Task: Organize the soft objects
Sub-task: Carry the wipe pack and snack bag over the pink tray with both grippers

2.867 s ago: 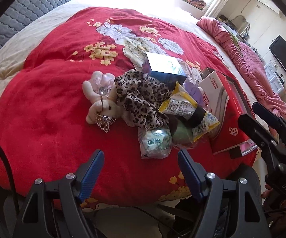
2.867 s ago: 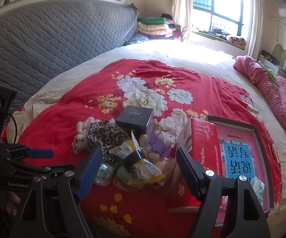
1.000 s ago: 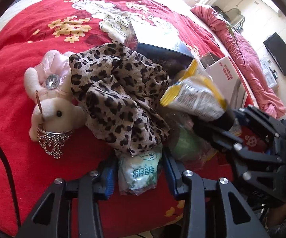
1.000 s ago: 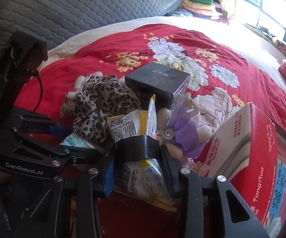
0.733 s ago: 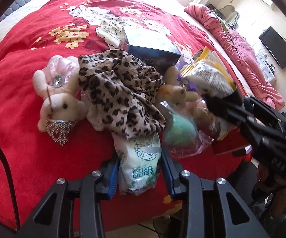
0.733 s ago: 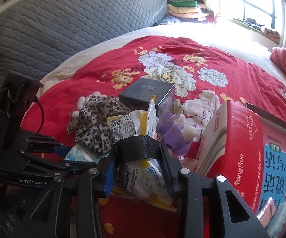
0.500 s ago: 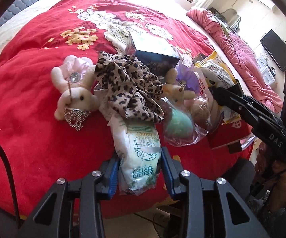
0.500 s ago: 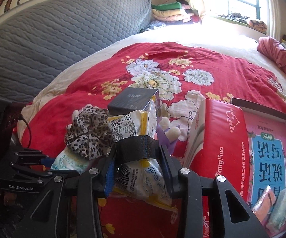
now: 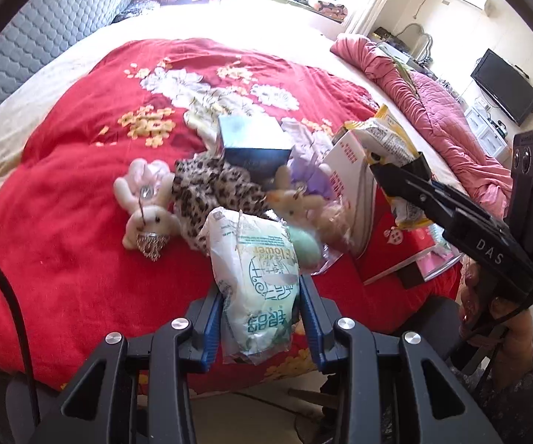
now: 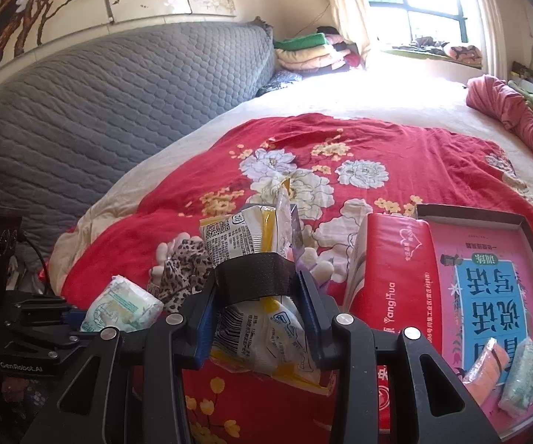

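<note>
Left gripper point(image 9: 262, 318) has its jaws clamped on a pale green tissue pack point(image 9: 257, 277), gripped around the lower half, the upper end sticking out free above the red blanket point(image 9: 63, 222). Right gripper point(image 10: 259, 318) has its jaws clamped on a yellow-and-white snack bag point(image 10: 251, 244), right on the black tape band point(image 10: 255, 277) around its middle. Both packs are held clear of the bed, not touching the pile.

Handling, judged from looks: both are light, squashy and wrapped in slick film. The tissue pack dents between the pads, so a mid-body hold across the narrow side seems safest; end seams would slip. The snack bag is puffy and crinkly; the taped waist looks like the least slippery spot, and a hard squeeze could pop it or crush what is inside.

Still on the blanket: a leopard-print cloth point(image 9: 211, 188), limp, best pinched at a bunched fold; a pink plush rabbit point(image 9: 148, 207) just beside it, with a metal charm that could snag; a purple plush point(image 9: 303, 181) against a dark box point(image 9: 255, 144).

The open tray point(image 10: 525, 222), with a red box point(image 10: 396, 277) beside it, already holds an orange pack point(image 10: 488, 366) and a green pack point(image 10: 522, 377), so it is probably the drop spot.
</note>
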`<state>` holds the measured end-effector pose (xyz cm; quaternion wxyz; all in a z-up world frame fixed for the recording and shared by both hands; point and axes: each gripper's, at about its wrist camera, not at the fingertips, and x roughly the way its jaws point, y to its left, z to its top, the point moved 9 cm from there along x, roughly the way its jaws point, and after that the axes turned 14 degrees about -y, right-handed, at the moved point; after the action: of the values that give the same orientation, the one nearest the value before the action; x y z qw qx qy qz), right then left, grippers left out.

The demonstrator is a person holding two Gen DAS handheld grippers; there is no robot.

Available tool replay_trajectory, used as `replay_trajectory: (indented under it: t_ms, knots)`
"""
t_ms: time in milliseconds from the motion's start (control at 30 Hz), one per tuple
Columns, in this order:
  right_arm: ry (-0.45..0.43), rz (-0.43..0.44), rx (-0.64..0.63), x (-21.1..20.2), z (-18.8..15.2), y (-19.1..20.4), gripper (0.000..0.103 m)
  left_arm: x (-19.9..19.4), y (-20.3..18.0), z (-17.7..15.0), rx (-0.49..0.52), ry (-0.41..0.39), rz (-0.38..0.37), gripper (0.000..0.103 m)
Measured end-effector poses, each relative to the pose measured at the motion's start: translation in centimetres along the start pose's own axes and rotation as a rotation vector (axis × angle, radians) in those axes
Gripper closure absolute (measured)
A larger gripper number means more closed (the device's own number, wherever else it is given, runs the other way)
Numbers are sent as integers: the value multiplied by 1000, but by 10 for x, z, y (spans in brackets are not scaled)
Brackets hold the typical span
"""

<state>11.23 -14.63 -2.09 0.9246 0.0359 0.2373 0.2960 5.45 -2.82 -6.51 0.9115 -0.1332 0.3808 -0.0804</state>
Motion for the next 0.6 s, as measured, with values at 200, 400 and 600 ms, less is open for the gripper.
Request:
replay_trajectory:
  t_ms: [200,400,600]
  knots:
    - [-54,-35,30,-21,12,-13,62,-3,-26,21,44,-35,-9,65]
    - [-110,-77,49,-42,24,-33,62,-4,-58,41,101,-71,-24,65]
    - [-147,-120,79,-58,30,-54,62,5,-91,57,136,-84,-52,65]
